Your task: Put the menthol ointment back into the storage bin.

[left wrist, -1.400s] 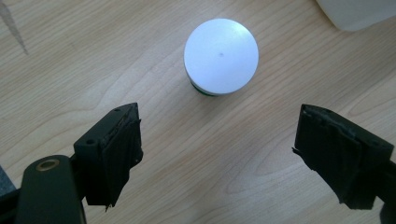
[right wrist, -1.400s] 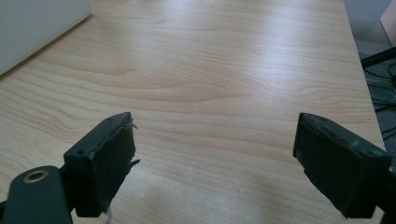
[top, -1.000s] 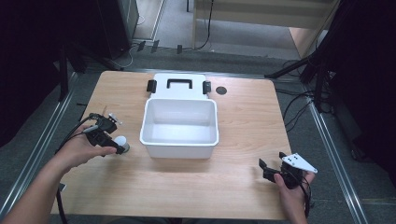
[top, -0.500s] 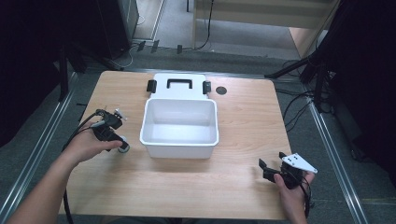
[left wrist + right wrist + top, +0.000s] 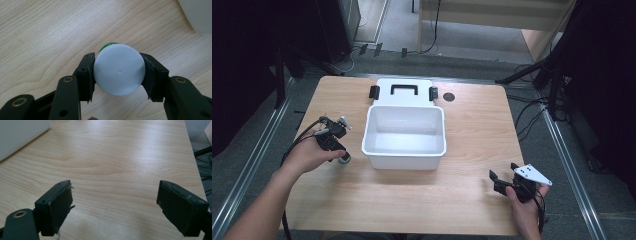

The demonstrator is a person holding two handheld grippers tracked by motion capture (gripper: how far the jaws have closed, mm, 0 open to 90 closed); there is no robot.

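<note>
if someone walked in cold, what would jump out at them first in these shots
The open white bin at the middle of the wooden table, its lid with a black handle lying behind it. Next, the left gripper, just left of the bin, shut on a round white cap with green beneath. The right gripper waits open near the table's front right corner.

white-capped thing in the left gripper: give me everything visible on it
The small container shows a round, flat white cap, smooth like plastic, with a tiny dimple near its centre. A sliver of green body peeks out behind the cap's top edge; the rest is hidden. It sits between the left gripper's two black jaws, which press its sides, over the wooden table, just left of the white bin. Whether it rests on the table or is lifted can't be told.
</note>
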